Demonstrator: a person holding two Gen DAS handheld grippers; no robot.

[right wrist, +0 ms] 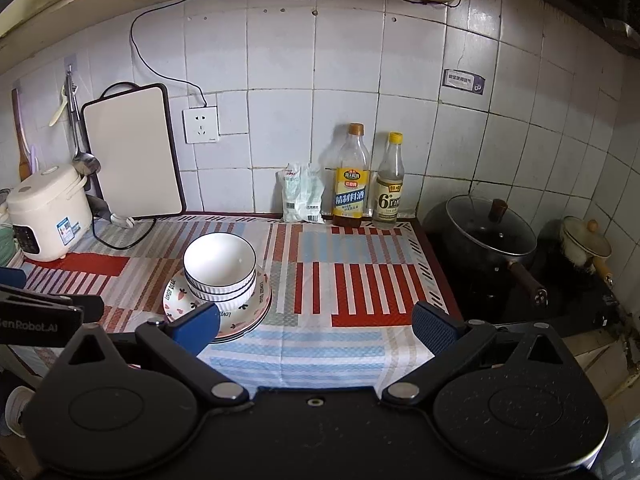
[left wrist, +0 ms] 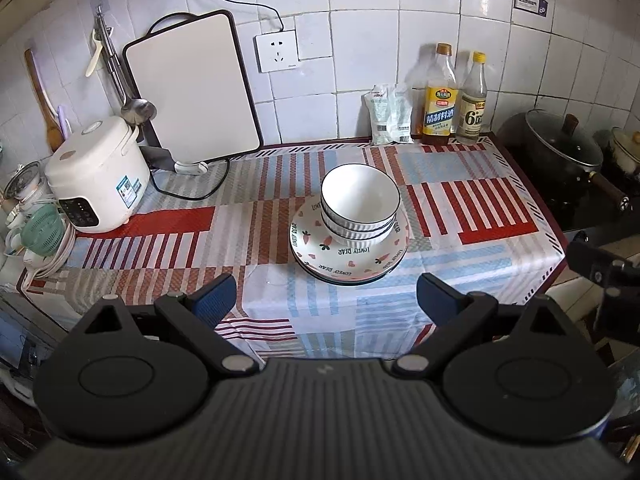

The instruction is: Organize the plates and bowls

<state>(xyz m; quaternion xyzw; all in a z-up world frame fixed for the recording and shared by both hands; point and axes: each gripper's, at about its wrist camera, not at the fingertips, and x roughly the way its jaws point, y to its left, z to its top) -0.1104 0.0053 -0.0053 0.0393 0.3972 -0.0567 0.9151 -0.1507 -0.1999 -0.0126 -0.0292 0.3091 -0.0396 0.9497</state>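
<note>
your left gripper (left wrist: 326, 298) and right gripper (right wrist: 316, 326) both hang over the near edge of the counter with jaws spread wide and nothing between the blue pads. on the striped tablecloth (left wrist: 460, 200), the white ribbed bowls (left wrist: 360, 204) sit nested in a stack on top of the carrot-print plates (left wrist: 348, 260), roughly mid-counter. a white rice cooker (left wrist: 98, 176) stands at far left, two bottles (left wrist: 440, 96) against the tiled wall, a lidded black pot (right wrist: 490, 236) to the right.
</note>
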